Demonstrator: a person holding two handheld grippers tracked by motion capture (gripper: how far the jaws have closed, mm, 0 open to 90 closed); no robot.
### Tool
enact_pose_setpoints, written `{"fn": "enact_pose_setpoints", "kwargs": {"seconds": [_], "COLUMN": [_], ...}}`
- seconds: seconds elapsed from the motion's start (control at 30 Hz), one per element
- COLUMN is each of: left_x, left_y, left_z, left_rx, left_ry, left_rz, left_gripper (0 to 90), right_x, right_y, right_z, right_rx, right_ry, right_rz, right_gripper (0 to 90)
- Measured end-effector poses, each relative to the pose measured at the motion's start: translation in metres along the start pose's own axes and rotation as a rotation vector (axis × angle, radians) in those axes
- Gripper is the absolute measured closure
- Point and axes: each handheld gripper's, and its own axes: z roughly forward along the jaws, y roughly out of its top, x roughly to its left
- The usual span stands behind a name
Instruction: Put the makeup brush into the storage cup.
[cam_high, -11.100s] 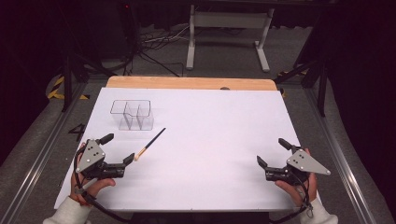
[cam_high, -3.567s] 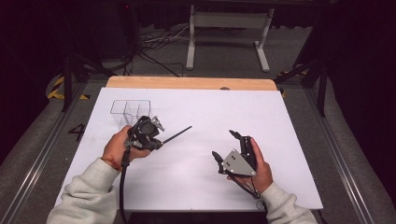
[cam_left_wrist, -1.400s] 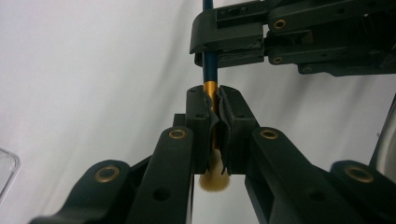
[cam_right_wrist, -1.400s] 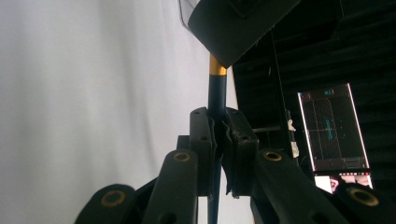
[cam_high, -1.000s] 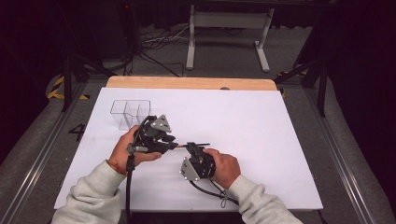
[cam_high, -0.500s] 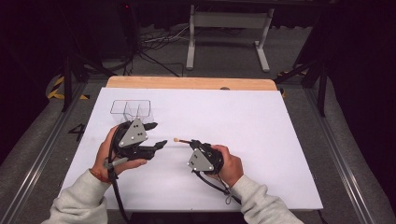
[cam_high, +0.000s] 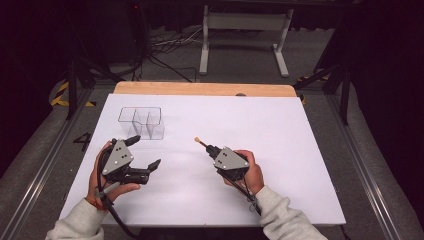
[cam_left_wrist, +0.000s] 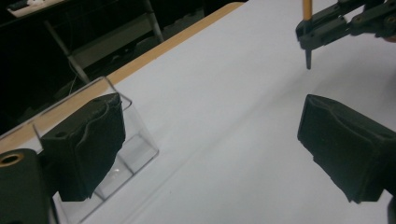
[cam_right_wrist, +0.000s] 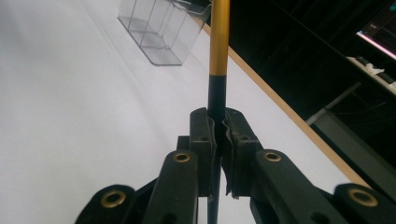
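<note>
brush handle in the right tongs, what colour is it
Yellow-gold above, black where it is clamped; the brush shows best in the right gripper view.
</note>
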Motion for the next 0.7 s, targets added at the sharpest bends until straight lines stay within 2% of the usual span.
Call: {"fn": "enact_pose_setpoints", "kwargs": {"seconds": [0.03, 0.07, 0.23, 0.37, 0.47, 0.7], "left_x": [0.002, 0.002, 0.010, 0.014, 0.015, 0.014], "left_y": [-0.011, -0.011, -0.038, -0.053, -0.061, -0.072], "left_z": [-0.003, -0.003, -0.011, -0.014, -0.015, -0.019], "left_rx": [-0.010, -0.010, -0.040, -0.041, -0.049, -0.061], "left_ry": [0.014, 0.014, 0.032, 0.048, 0.047, 0.066], "left_rz": [-0.026, -0.026, -0.138, -0.167, -0.196, -0.214], "left_gripper": [8.2, 8.2, 8.4, 8.2, 8.1, 7.8], "right_x": [-0.001, -0.001, -0.009, -0.013, -0.014, -0.011], "right_y": [0.000, 0.000, -0.001, -0.003, -0.004, -0.006], "right_z": [0.000, 0.000, -0.001, -0.001, -0.002, 0.001], "right_rx": [-0.005, -0.005, -0.040, -0.052, -0.064, -0.090], "right_ry": [0.010, 0.010, 0.061, 0.081, 0.090, 0.134], "right_rz": [0.020, 0.020, 0.120, 0.174, 0.188, 0.242], "right_gripper": [83.4, 83.4, 83.4, 83.4, 83.4, 83.4]}}
